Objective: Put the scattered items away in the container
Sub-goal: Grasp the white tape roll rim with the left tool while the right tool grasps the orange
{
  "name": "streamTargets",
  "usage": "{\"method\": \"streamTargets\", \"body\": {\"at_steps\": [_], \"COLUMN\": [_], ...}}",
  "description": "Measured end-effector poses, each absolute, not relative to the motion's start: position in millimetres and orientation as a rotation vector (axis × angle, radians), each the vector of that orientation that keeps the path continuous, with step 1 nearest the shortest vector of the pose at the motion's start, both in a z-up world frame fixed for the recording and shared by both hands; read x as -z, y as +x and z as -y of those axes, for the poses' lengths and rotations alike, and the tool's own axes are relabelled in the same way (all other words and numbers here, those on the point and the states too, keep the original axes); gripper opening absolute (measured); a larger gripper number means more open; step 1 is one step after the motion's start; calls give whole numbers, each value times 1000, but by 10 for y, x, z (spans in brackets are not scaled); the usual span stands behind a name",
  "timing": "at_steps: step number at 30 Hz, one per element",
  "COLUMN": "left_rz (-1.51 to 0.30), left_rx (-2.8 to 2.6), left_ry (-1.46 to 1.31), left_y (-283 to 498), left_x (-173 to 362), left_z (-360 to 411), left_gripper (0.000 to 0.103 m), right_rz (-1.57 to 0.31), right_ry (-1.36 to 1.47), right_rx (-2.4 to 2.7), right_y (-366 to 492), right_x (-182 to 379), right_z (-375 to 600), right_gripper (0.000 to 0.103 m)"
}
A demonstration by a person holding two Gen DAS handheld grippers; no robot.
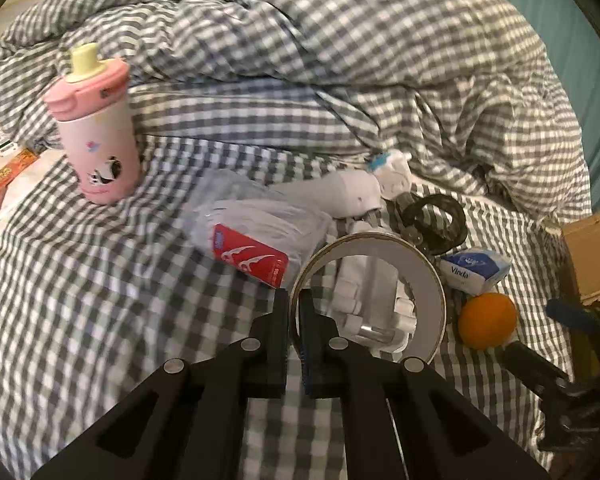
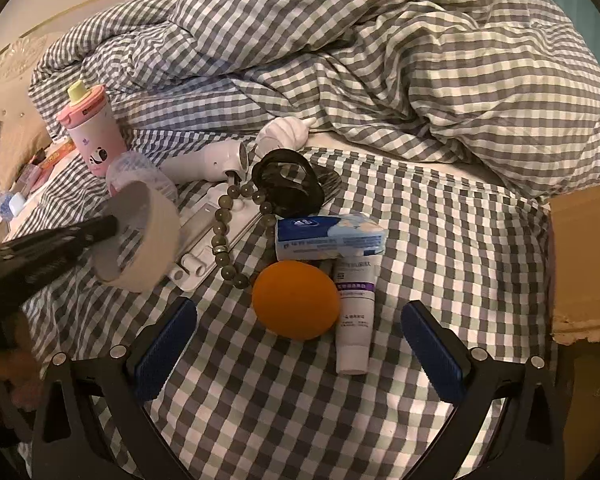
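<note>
My left gripper is shut on the wall of a roll of tape and holds it above the bed; the roll and the left gripper also show in the right wrist view. My right gripper is open and empty, just in front of an orange. A white tube lies beside the orange. A tissue pack, a bead bracelet, a black hair tie and a white plastic piece lie behind. The cardboard box stands at the right.
A pink bottle stands at the left. A crushed water bottle and a white device lie mid-bed. A bunched checked duvet fills the back. Small items lie at the far left edge.
</note>
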State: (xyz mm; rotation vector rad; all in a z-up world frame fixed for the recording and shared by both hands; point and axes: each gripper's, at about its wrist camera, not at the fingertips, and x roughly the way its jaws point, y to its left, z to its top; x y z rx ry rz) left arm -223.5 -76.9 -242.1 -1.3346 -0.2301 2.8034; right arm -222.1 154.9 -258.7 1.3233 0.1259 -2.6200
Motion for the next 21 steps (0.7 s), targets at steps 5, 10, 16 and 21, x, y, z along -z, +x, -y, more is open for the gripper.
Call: {"method": "streamTargets", "body": {"at_steps": [5,10,16,21], "left_rz": [233,228,216,215], "left_rx": [-2836,-2881,-2930,-2953], "left_ry": [-1333,-1323,-1307,-1290], "left_y": [-2132,-2009,-1885,-1796], "left_x": [2347,2241,2088,1986], "left_z": [918,1070,1271,1358], "left_gripper": [4,4,4,4], "right_rz": [-145,-161,-199,-220], "right_ry": [1355,1397,1402,1406], "right_rx": [2621,2609,2626,2639], "right_y": [-2315,-2428,-2496,-2474], "right_x": [2720,2844,2900,2907], "right_z": [-1498,-1450,-1366,-1374], "right_gripper": [91,73,68,56]}}
